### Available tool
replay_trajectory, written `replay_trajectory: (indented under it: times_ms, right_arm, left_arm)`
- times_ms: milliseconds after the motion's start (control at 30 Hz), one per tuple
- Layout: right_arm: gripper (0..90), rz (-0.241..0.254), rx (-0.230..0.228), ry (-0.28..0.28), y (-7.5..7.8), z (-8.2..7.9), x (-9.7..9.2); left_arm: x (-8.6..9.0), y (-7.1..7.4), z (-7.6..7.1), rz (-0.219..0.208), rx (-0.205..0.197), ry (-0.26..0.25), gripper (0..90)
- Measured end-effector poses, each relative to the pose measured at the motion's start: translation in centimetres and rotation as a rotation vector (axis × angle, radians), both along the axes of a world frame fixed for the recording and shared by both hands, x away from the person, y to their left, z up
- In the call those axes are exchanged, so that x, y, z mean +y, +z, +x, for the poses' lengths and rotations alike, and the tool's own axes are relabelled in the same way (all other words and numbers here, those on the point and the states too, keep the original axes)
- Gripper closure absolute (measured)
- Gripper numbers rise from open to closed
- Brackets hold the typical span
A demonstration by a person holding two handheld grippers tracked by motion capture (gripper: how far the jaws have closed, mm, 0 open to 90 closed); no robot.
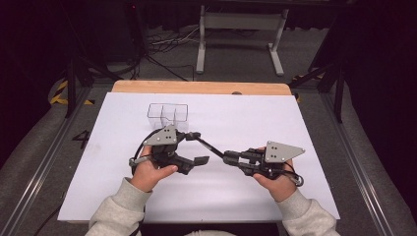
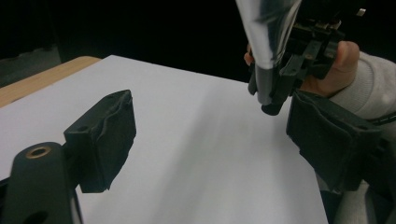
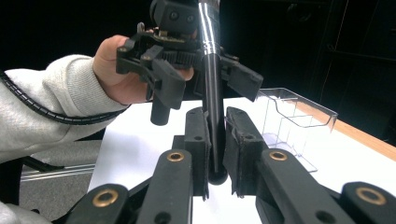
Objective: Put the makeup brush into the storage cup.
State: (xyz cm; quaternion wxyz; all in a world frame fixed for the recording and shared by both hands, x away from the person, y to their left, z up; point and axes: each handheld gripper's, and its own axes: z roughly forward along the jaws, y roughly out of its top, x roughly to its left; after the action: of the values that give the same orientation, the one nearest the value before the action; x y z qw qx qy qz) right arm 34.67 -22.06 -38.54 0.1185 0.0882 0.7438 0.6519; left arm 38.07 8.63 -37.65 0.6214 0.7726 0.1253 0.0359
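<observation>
Toward the back left of the counter (image 1: 236, 187), which is covered by a white sheet, a clear plastic container (image 1: 168, 113) with several compartments is seen in the high view; nothing can be made out inside any compartment. In the right gripper view the same container (image 3: 299, 126) stands on the sheet beyond the jaws and to their right, its walls transparent. Nearer the person, the left gripper (image 1: 196, 147) is held in the left hand (image 1: 150, 172) just in front of the container, apart from it, and its jaws are spread wide with nothing pressed between the pads. In the left gripper view those pads (image 2: 109, 135) are well apart over bare sheet, and the end of a slim, shiny dark rod (image 2: 271, 56) hangs near the right-hand pad without being clamped by it. In the high view the rod (image 1: 209, 146) is seen running slantwise between the two grippers, from beside the left gripper's upper jaw down to the right gripper (image 1: 227, 158). The right gripper, held in the right hand (image 1: 275, 184), is closed on the rod: in the right gripper view the rod (image 3: 212, 93) is pinched between both pads, its rounded end just below them.
</observation>
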Motion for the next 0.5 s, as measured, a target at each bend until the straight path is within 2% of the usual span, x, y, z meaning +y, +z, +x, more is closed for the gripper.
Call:
replay_trajectory:
  times_ms: [233,300,467,500]
  right_arm:
    - [79.7,0.002,0.005,-0.006,-0.08,0.05,-0.23]
    - [79.7,-0.001,0.004,-0.009,-0.10,0.05,-0.22]
    - [79.7,-0.010,0.002,-0.002,-0.18,0.07,-0.09]
    - [79.7,-0.013,0.005,-0.003,-0.24,0.08,-0.07]
  left_arm:
    - [-0.57,0.34,-0.24,-0.049,0.006,-0.028,24.2]
    - [-0.73,0.40,-0.34,-0.060,0.005,-0.047,28.5]
    - [-0.87,0.33,-0.40,-0.063,0.004,-0.079,49.3]
    - [-0.88,0.28,-0.42,-0.062,0.009,-0.088,49.3]
